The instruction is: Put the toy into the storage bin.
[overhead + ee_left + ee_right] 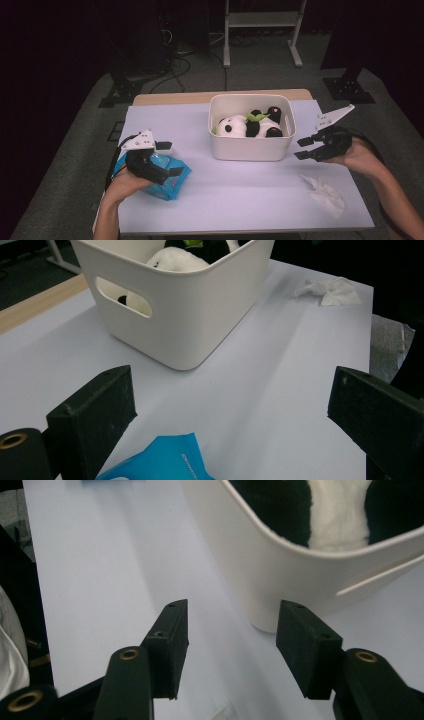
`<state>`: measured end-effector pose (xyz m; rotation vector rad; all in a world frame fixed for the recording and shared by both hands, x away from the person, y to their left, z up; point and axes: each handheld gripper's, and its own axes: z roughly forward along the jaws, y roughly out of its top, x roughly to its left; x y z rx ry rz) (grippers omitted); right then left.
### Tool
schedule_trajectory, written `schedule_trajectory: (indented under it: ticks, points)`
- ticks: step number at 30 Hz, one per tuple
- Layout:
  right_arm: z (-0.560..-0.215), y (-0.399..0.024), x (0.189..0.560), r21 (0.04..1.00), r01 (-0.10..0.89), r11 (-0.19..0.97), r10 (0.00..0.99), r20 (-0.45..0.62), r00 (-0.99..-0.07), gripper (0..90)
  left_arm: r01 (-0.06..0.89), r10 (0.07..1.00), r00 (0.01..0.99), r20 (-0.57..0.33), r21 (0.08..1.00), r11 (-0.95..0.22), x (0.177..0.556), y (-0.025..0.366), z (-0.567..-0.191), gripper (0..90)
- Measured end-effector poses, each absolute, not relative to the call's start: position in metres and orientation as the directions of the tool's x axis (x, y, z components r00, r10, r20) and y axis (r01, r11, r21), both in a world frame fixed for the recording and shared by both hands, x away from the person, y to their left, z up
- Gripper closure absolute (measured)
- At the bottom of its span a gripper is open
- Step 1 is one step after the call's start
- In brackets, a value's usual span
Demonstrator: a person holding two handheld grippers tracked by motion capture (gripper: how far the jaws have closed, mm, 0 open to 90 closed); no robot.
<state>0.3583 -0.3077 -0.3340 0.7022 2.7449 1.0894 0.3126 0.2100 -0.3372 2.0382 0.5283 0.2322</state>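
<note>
Lavender-covered table, left gripper gaping above blue wipes pack, right gripper wide open, empty, beside white bin, high view revealing panda plush, crumpled tissue

bench evenly lit from overhead; surroundings near black from 9 through 3 o'clock. soft shadow beneath white bin. high view soft and grainy. gripper views blur at the near jaws; no glare.

Spread fingers beside white bin

Toy in bin; pack left, tissue right
</note>
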Motion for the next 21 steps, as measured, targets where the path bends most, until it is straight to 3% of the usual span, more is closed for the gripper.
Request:
schedule_trajectory:
  ticks: [21]
  points:
    - [-0.377,-0.327,0.33,0.683,0.435,0.587,0.486,0.132,-0.864,42.1,0.272,0.456,0.889,-0.051,0.858,-0.435,0.313,0.207,-0.337,3.9]
